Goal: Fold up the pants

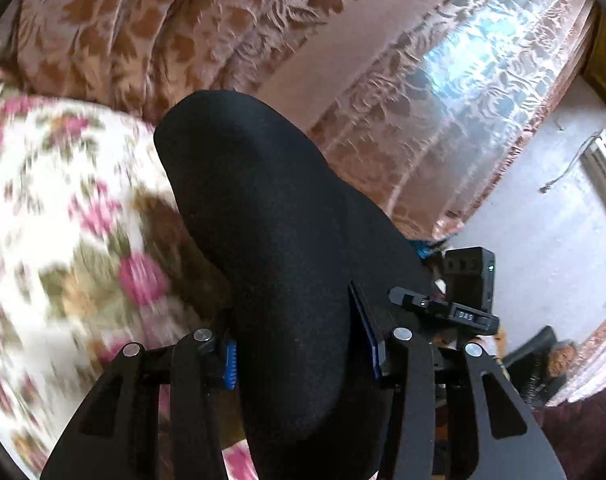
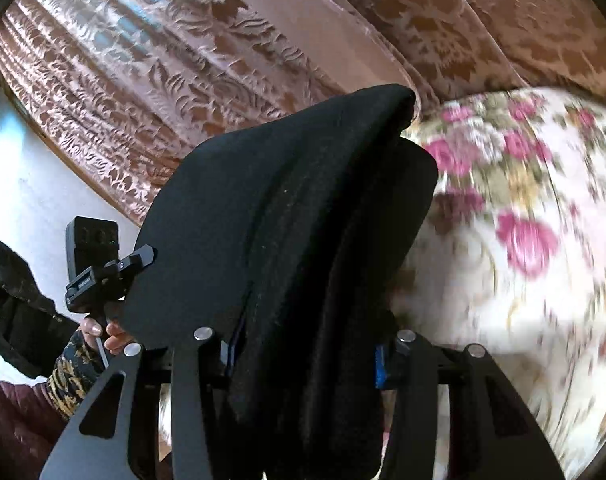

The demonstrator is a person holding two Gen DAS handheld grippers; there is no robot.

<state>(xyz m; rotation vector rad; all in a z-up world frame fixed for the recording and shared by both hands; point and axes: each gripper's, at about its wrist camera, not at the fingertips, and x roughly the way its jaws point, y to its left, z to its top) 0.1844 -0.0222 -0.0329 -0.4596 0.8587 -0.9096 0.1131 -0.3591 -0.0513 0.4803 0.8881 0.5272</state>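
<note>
Black pants (image 1: 271,220) hang in a thick folded bundle, lifted off the floral bedspread (image 1: 63,240). My left gripper (image 1: 301,354) is shut on one side of the bundle, its blue pads (image 1: 229,364) pressing the cloth. In the right wrist view the same pants (image 2: 287,200) show several stacked layers, and my right gripper (image 2: 305,360) is shut on them. Each view shows the other gripper's body beside the pants: the right one (image 1: 469,280) and the left one (image 2: 91,264), held by a hand (image 2: 107,332) in a patterned sleeve.
The white bedspread with pink roses (image 2: 523,240) lies under and beside the pants, blurred. Brown and pink patterned curtains (image 1: 423,120) hang behind, with daylight through them. A white wall (image 1: 543,220) is beyond. A person (image 1: 555,364) sits low at the right.
</note>
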